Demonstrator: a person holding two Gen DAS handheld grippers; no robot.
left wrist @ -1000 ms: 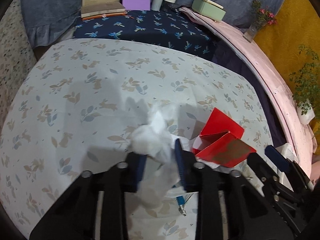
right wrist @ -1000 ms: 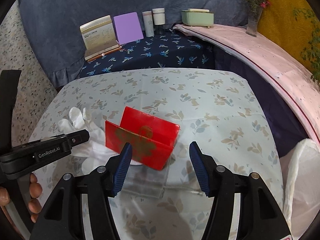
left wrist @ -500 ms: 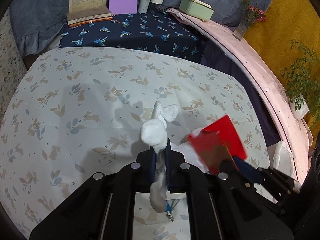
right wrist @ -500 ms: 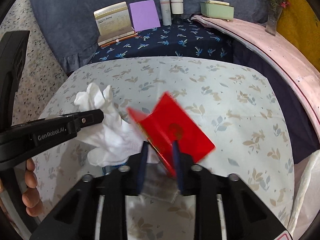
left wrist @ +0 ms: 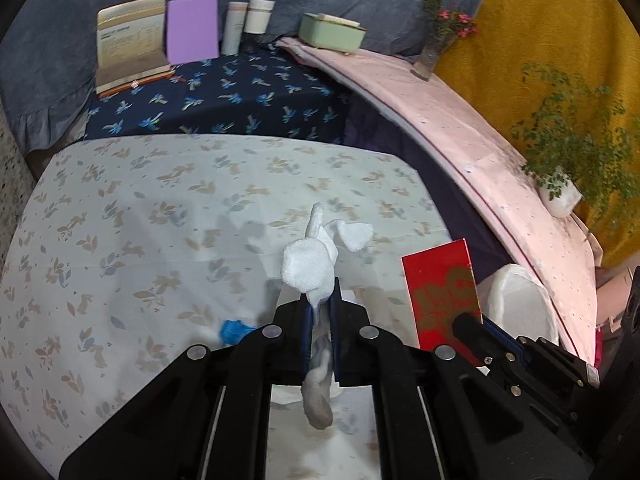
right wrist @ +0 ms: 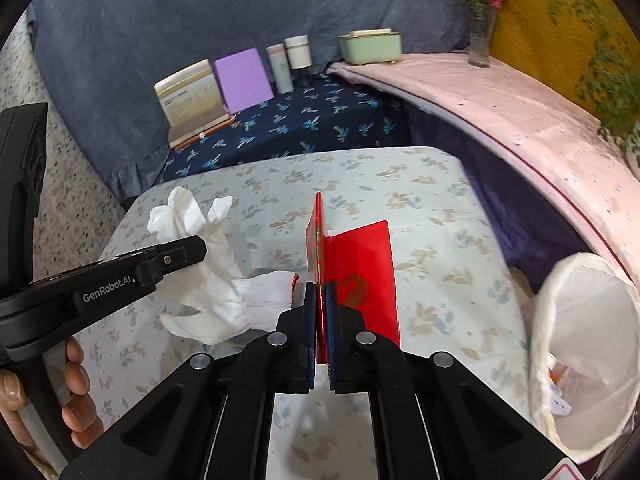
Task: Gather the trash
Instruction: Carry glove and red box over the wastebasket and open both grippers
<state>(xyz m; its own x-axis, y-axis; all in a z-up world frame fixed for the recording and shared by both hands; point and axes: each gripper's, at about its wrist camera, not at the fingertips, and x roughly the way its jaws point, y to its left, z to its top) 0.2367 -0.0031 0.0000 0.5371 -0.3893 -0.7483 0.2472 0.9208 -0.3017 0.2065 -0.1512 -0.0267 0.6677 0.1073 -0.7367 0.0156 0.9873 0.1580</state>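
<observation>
Softness marks the white glove (left wrist: 310, 270), pinched mid-body by the left tongs (left wrist: 320, 308) above the floral surface (left wrist: 120, 208), while the light, stiff red envelope (right wrist: 360, 280) is clamped edge-on in the right tongs (right wrist: 320, 300), near the white bag (right wrist: 580, 356).

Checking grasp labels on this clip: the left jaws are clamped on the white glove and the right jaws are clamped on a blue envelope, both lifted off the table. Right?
Not quite: the envelope is red, not blue, as the right wrist view shows. The rest holds: the left gripper is clamped on the white glove, the right gripper on the envelope, both lifted off the table.
</observation>
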